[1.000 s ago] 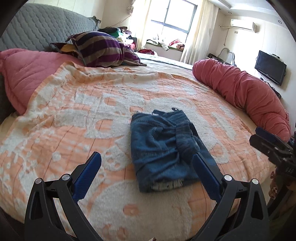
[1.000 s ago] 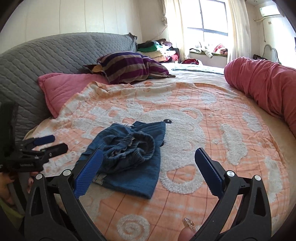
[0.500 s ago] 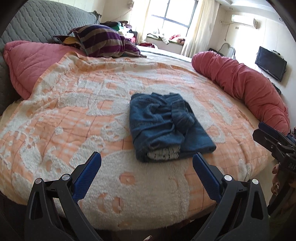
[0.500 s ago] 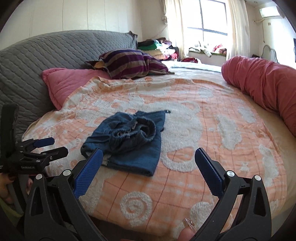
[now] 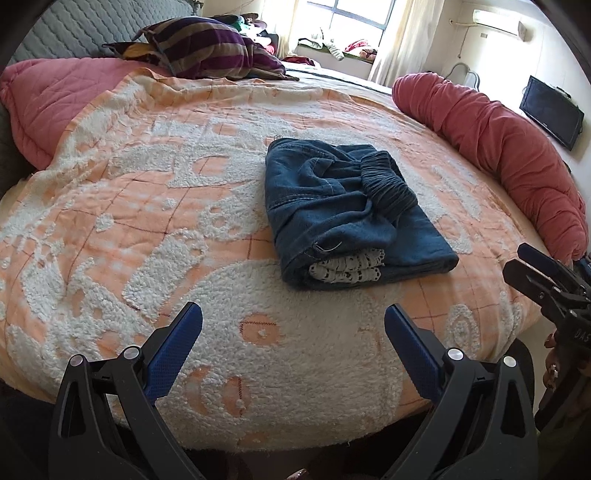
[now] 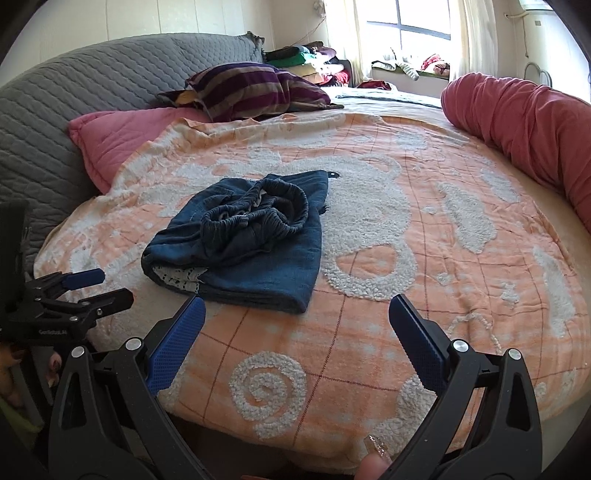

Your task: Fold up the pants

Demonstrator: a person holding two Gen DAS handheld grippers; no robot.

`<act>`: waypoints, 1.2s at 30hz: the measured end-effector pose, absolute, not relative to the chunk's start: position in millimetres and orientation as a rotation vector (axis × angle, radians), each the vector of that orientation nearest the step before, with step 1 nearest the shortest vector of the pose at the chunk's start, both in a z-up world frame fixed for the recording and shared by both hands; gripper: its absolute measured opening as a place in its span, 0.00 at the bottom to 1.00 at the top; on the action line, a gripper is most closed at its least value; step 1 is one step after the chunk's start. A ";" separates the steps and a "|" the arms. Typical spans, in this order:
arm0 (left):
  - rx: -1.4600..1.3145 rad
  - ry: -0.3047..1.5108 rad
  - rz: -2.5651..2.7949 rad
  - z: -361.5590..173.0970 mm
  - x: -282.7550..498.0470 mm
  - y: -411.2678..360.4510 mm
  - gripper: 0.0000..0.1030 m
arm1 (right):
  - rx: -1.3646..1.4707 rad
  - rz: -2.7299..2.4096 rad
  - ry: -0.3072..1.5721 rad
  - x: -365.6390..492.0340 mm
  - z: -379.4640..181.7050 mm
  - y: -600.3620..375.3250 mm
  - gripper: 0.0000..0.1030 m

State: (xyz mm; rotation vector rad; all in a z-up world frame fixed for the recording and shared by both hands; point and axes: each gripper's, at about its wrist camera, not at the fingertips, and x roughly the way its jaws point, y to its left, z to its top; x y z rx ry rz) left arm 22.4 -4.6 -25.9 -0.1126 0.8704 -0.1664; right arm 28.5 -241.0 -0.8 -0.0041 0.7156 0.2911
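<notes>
Left gripper (image 5: 293,325) jaws spread wide, holding nothing, above the near edge of the bed (image 5: 92,229). Right gripper (image 6: 297,314) likewise spread wide and empty. Each is visible at the edge of the other's view.

Pants (image 5: 343,218), blue denim, lie folded in a compact bundle on the bed, ahead of both my grippers and well apart from them. Elastic waistband is bunched on top; a strip of white lace trim shows at the fold edge nearest me.

Surface: round bed under an orange blanket (image 6: 424,258) with raised white fleecy figures. Beyond the pants, a pink quilted pillow (image 6: 122,140) and a striped purple cushion (image 6: 251,88) lean on a grey quilted headboard (image 6: 55,122). Rolled red duvet (image 5: 509,147) runs along the bed's edge, far right of my right gripper.

Room: bright window (image 5: 354,18) with pale curtains straight ahead, wall-mounted television (image 5: 552,110) to the right, air conditioner (image 5: 498,24) high above it.
</notes>
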 end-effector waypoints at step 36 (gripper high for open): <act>-0.116 0.885 -0.172 -26.3 26.7 -1.6 0.96 | -0.008 0.284 0.719 33.9 -2.5 -239.2 0.91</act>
